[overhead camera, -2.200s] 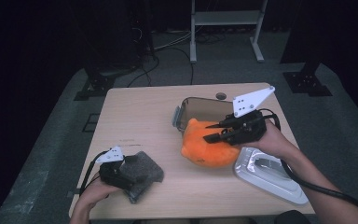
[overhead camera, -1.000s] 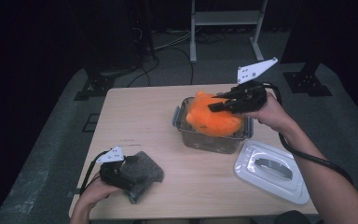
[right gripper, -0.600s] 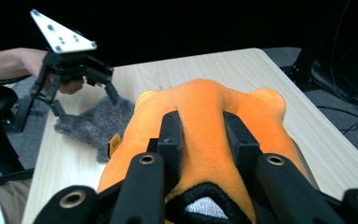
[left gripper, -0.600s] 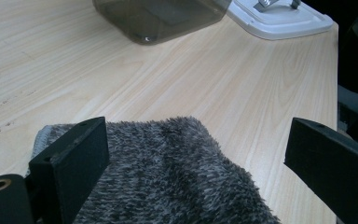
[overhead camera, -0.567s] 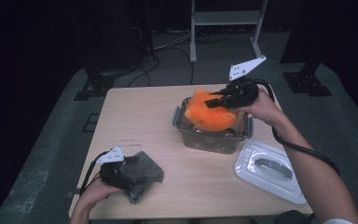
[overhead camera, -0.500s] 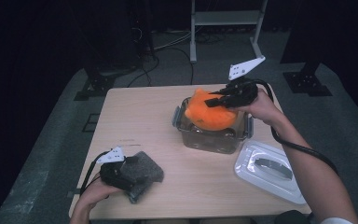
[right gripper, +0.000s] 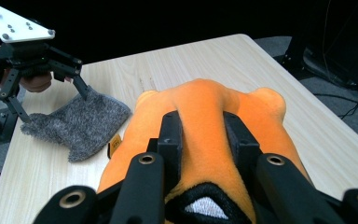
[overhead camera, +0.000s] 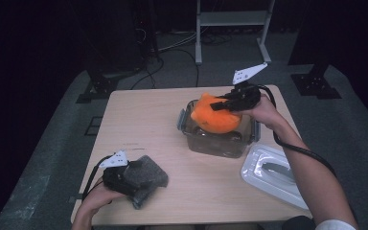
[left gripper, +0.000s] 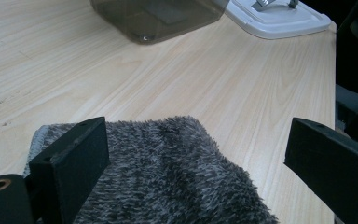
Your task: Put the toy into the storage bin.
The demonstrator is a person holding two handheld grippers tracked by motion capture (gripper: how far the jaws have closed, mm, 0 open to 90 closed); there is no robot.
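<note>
Two grippers: right gripper (overhead camera: 219, 106) jaws clamped on orange plush (overhead camera: 215, 117) over clear container (overhead camera: 220, 139); left gripper (left gripper: 196, 172) jaws apart astride grey cloth (left gripper: 168, 177); white lid (overhead camera: 273, 172) beside container.

This looks like a lab or recording studio, not a home: one bare wooden table (overhead camera: 172, 120) stands alone on grey carpet (overhead camera: 52, 158), with black darkness all round it. Behind the table, loose cables (overhead camera: 172, 43) trail across the floor past a white metal stand (overhead camera: 232, 19) and black equipment bases (overhead camera: 316, 86) (one to each side). The person at the table works with handheld grippers trailing cables of their own, which suits a data-collection setup.
</note>
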